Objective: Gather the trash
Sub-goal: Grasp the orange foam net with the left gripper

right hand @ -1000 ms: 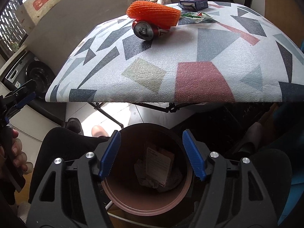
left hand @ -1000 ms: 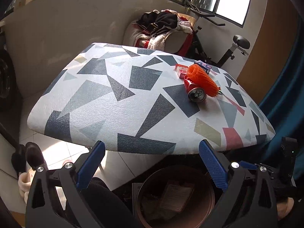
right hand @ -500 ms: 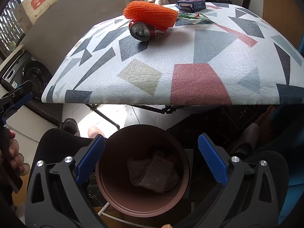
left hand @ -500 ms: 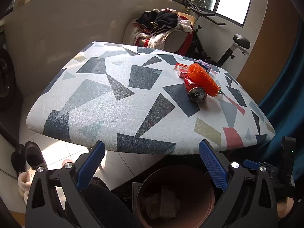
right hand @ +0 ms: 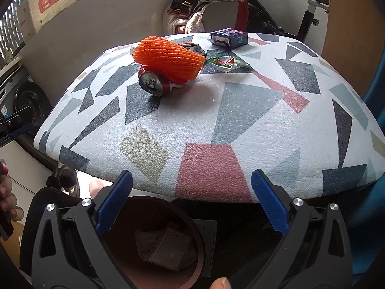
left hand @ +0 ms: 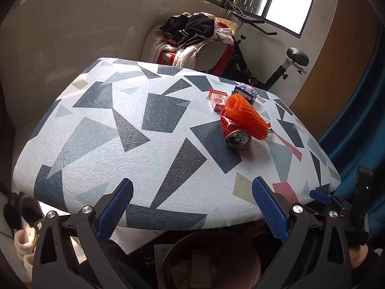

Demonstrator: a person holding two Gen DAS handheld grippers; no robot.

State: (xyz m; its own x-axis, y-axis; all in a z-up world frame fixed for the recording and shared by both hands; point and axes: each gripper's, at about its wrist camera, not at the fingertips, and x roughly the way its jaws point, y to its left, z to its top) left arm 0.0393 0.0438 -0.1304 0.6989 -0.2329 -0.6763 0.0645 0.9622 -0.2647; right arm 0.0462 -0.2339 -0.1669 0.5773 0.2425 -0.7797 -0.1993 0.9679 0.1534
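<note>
A crushed red can [left hand: 234,132] [right hand: 158,84] lies on its side on the patterned table [left hand: 120,144] [right hand: 240,125], under an orange foam net [left hand: 245,116] [right hand: 168,59]. A red box [left hand: 217,98], a blue box [left hand: 246,92] [right hand: 229,37] and a green wrapper [right hand: 225,62] lie behind them. A brown bin [left hand: 209,262] [right hand: 154,240] with paper trash stands on the floor below the table's front edge. My left gripper [left hand: 192,210] and right gripper [right hand: 191,203] are both open and empty, at the table's near edge above the bin.
A chair piled with clothes [left hand: 192,38] [right hand: 207,2] and an exercise bike [left hand: 284,65] stand behind the table. A blue curtain [left hand: 356,120] hangs at the right. A washing machine [right hand: 26,101] is at the left. Slippers [left hand: 24,216] lie on the floor.
The right gripper opened wide over the bin and then rose toward the table. The left gripper also lifted a little, so the table shows closer and the bin lower.
</note>
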